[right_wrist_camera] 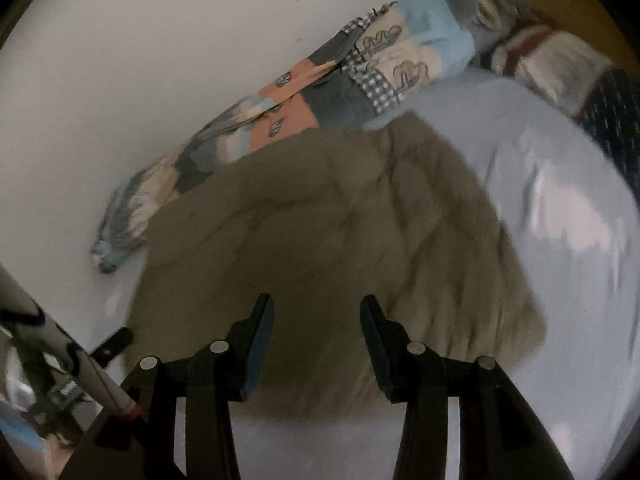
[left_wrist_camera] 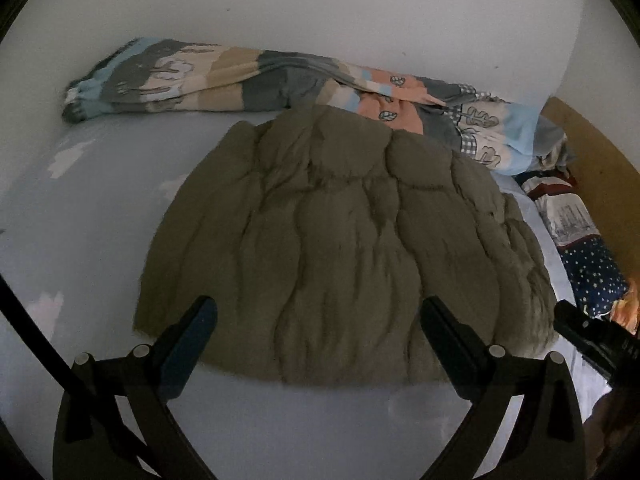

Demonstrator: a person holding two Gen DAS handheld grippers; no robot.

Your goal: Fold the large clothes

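Observation:
An olive-green quilted jacket [left_wrist_camera: 340,240] lies folded in a rounded heap on the pale blue bed sheet [left_wrist_camera: 80,232]. My left gripper [left_wrist_camera: 318,320] is open wide and empty, hovering over the jacket's near edge. My right gripper [right_wrist_camera: 316,312] is open less wide and empty, also over the jacket [right_wrist_camera: 340,208] near its front edge; this view is blurred. The right gripper's tip shows at the right edge of the left wrist view [left_wrist_camera: 592,336]. The left gripper's tip shows at the lower left of the right wrist view [right_wrist_camera: 114,344].
A rolled patchwork quilt [left_wrist_camera: 280,76] lies along the white wall [left_wrist_camera: 320,8] behind the jacket, also in the right wrist view [right_wrist_camera: 320,92]. Patterned pillows [left_wrist_camera: 580,240] sit at the right by a brown headboard [left_wrist_camera: 600,160]. Bare sheet [right_wrist_camera: 560,200] lies right of the jacket.

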